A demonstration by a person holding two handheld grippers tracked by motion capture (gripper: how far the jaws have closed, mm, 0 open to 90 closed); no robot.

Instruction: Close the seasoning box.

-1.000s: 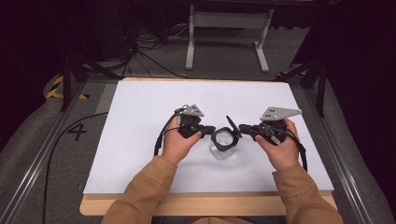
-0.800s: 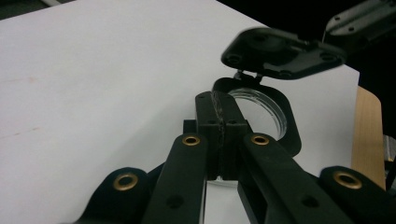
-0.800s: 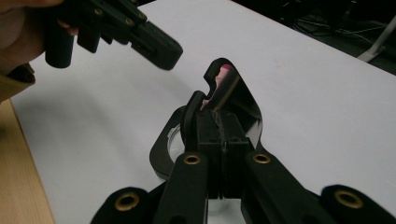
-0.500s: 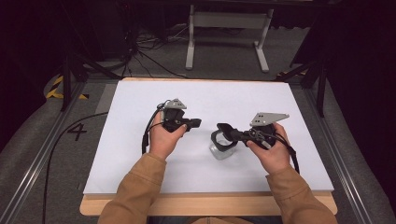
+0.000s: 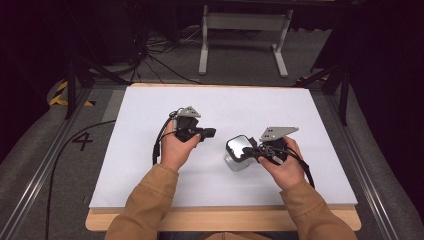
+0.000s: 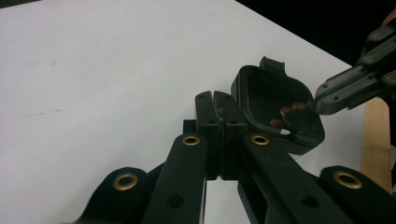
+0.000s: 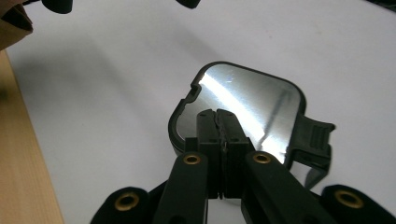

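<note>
My right tool [image 5: 251, 151] has its two black jaws pressed together on the near rim of a black, rounded-square lid with a shiny silver face [image 7: 243, 112], which I hold tilted up over a small clear container [image 5: 235, 161] standing on the white surface [image 5: 300, 107]. In the left gripper view the same lid [image 6: 275, 109] shows its dark hollow underside, with my right tool's jaws [image 6: 348, 88] biting its far edge. My left tool [image 5: 210, 132] is fully closed too, its jaws meeting with nothing between them, and it sits just to the left of the lid, apart from it. My right hand [image 5: 282, 162] grips its tool from below, to the right of the lid; my left hand [image 5: 175, 147] is wrapped round its tool, tan sleeves [image 5: 145, 205] trailing back toward the wooden edge [image 5: 225, 220] of the surface.
</note>
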